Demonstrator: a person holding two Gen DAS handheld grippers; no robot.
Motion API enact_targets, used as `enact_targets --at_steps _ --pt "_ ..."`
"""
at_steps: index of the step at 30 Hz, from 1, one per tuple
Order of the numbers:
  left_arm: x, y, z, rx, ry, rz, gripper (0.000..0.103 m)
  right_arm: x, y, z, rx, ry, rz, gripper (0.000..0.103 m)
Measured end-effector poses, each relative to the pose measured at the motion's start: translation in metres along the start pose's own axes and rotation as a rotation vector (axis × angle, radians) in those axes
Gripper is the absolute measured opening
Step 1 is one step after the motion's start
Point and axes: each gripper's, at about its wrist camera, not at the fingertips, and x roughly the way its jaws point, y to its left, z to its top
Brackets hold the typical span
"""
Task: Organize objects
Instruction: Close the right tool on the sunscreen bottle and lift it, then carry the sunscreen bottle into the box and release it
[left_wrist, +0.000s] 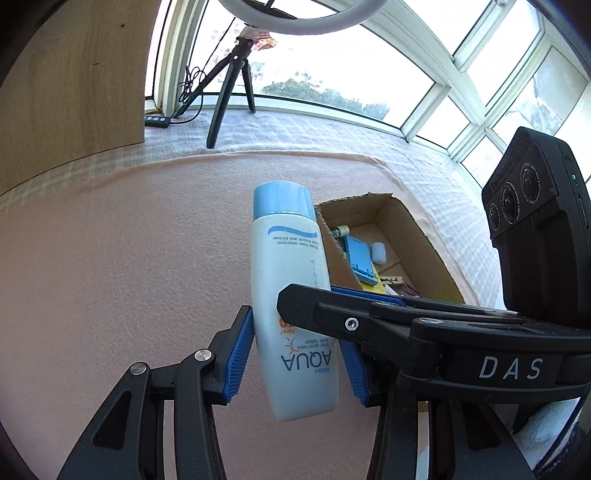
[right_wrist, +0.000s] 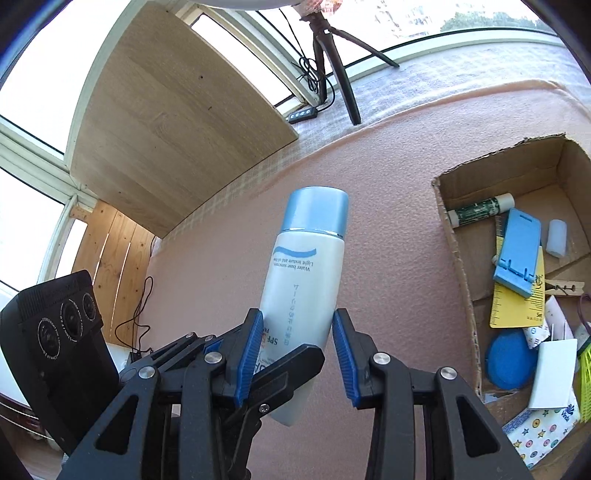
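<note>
A white sunscreen bottle (left_wrist: 291, 306) with a pale blue cap is gripped by both pairs of tongs at once, above a counter (left_wrist: 129, 258) covered in pink, finely pebbled cloth. The left tongs (left_wrist: 295, 354) are closed on the bottle's lower body, their ribbed blue pads pressed to either side; the right tongs (right_wrist: 295, 350) are closed on it as well, crossing over the left pair. The bottle is seen cap away from both cameras, tilted a little, its printed label upside down.

Just beside the bottle's cap, an open cardboard box (right_wrist: 454, 236) with torn, ragged edges is set on the counter. Beyond the bottle, a white checked cloth lies under a small black tripod (left_wrist: 229, 96) before a wide, white-framed window (left_wrist: 424, 81). To the bottle's left, a smooth light wooden panel (right_wrist: 177, 118) is seen.

Only in the right wrist view is the box's fill made out in full: a green tube (right_wrist: 480, 208), a blue plastic stand (right_wrist: 517, 251), a yellow ruler (right_wrist: 517, 306), a wooden clothespin (right_wrist: 565, 286), a round blue lid (right_wrist: 509, 363), a white card and patterned tissue packs. A slatted wooden board (right_wrist: 110, 258) is likewise shown there alone. The curved rim of a ring light (left_wrist: 332, 22) is clearer in the left wrist view.
</note>
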Motion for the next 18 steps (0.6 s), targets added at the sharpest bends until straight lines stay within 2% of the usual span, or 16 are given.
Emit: enact_targets --at_steps 9,18 --pt "0.038 -0.077 0.016 0.073 0.028 -0.046 0.048 -0.052 -0.061 0.000 0.050 -0.049 -0.037 0.036" --pt "0.080 -0.133 0.035 0.118 0.053 -0.078 0.048 -0.083 -0.107 0.010 0.086 -0.080 -0.081 0.036"
